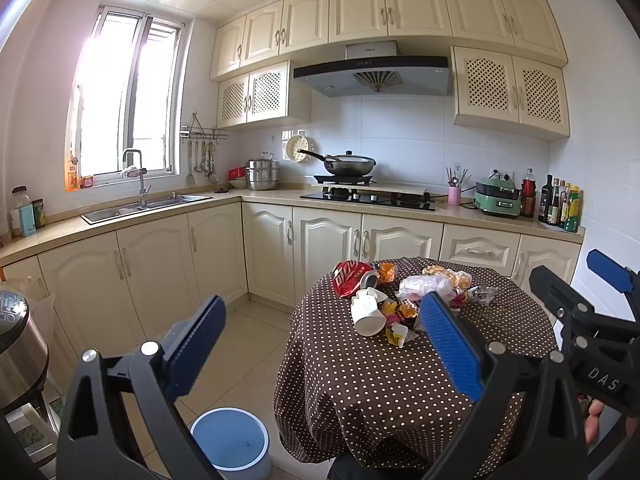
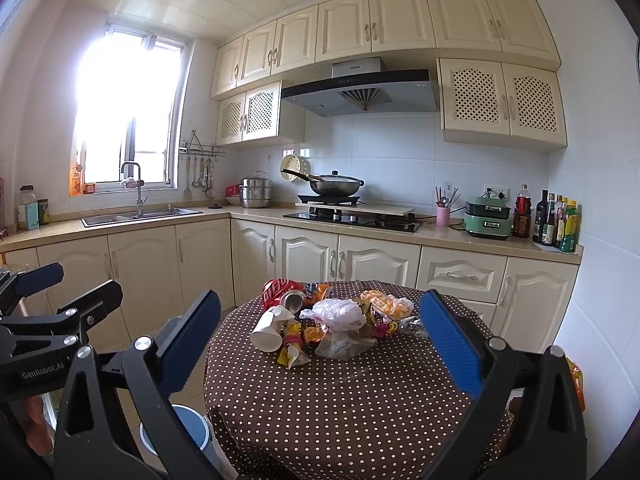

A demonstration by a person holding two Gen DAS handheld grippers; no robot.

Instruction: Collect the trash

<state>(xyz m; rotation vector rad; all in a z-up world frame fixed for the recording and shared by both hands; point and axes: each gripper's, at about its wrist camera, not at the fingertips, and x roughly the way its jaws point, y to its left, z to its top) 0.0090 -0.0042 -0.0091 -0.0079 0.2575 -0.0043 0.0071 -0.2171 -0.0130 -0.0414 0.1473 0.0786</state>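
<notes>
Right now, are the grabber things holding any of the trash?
No. The left gripper and right gripper are both open with nothing between their fingers. The trash pile lies untouched on the table.

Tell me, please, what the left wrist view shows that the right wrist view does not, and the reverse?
Only the left wrist view shows the whole open mouth of the bin on the floor, a steel appliance at its left edge, and the right gripper from the side, jaws apart. Only the right wrist view shows the left gripper from the side, also open, with the bin mostly hidden behind a finger. Both share the table, the trash pile with a paper cup, a can and a plastic bag, and the kitchen counter behind.
</notes>
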